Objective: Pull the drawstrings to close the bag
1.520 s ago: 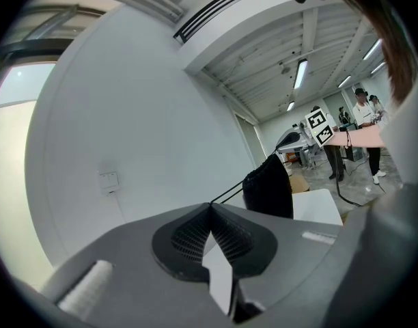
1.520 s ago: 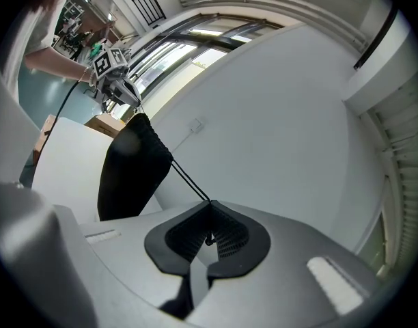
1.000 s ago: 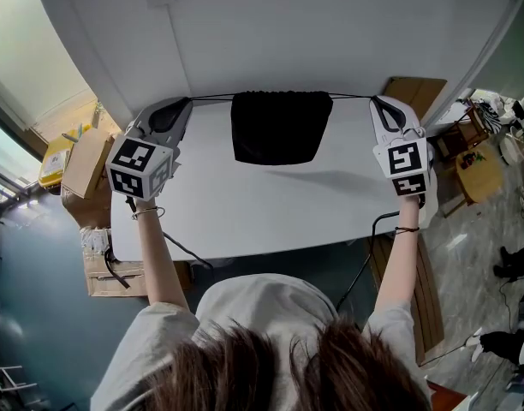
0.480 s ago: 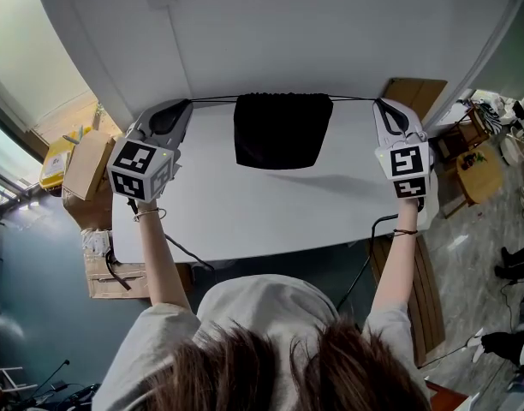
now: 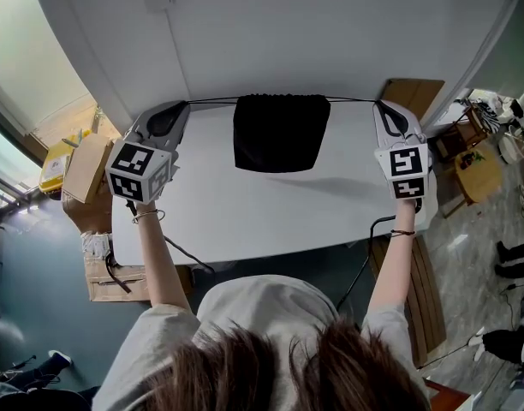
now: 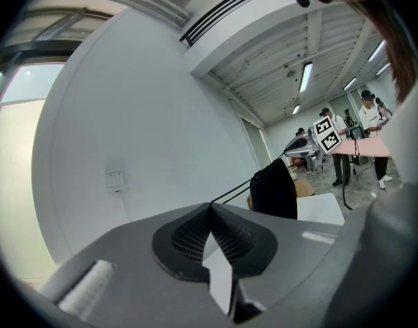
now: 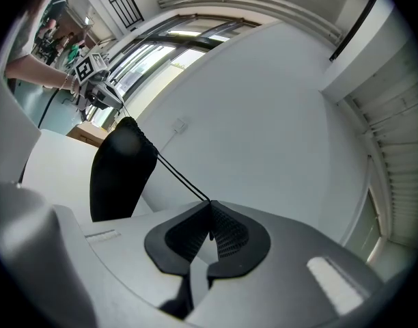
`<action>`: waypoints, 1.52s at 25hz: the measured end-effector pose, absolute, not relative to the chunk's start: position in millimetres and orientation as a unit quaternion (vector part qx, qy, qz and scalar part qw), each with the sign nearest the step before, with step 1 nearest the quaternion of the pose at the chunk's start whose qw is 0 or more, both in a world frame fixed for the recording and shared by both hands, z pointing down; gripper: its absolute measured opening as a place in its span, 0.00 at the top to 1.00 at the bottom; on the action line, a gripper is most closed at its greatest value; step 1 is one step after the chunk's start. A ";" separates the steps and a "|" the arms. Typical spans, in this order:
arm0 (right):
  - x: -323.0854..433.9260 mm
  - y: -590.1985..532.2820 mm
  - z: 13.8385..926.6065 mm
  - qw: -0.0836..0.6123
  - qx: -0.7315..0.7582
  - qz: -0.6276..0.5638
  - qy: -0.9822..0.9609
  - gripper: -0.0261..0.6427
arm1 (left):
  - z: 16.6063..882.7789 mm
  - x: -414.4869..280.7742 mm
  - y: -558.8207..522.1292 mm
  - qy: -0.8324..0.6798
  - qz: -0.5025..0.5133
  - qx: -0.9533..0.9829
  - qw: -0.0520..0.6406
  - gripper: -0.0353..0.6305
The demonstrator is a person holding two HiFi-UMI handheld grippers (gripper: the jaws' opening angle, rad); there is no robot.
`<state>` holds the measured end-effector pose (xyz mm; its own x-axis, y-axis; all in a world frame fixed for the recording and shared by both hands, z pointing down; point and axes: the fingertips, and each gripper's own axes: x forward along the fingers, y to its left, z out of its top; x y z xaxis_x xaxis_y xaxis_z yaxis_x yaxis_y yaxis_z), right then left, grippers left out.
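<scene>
Two drawstrings (image 5: 212,99) pinched: left tool (image 5: 187,103), right tool (image 5: 378,102), above white table (image 5: 245,204) by wall (image 5: 288,32).

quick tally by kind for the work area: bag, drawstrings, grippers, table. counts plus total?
black drawstring bag: 1
drawstrings: 2 (left drawstring, right drawstring, both taut)
grippers: 2 (left gripper, right gripper, jaws of each shut on its drawstring)
white table: 1
Total: 6

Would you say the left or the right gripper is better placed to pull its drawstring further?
Neither clearly: the left gripper and right gripper are both shut on taut drawstrings, with the bag midway between them.
</scene>
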<state>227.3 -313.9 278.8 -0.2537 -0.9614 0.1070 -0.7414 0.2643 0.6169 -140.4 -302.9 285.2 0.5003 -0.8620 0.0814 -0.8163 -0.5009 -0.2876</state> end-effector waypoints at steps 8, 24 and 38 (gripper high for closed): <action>231.0 -312.6 277.2 0.234 0.573 -0.224 -0.753 0.94 | 283.6 -142.1 -302.2 0.489 -0.108 -0.859 0.108 0.94; 246.2 -312.7 277.1 0.220 0.591 -0.214 -0.746 0.94 | 279.3 -138.5 -302.3 0.495 -0.109 -0.855 0.111 0.94; 255.3 -311.5 279.2 0.210 0.604 -0.205 -0.741 0.94 | 280.5 -138.5 -302.2 0.498 -0.109 -0.854 0.109 0.94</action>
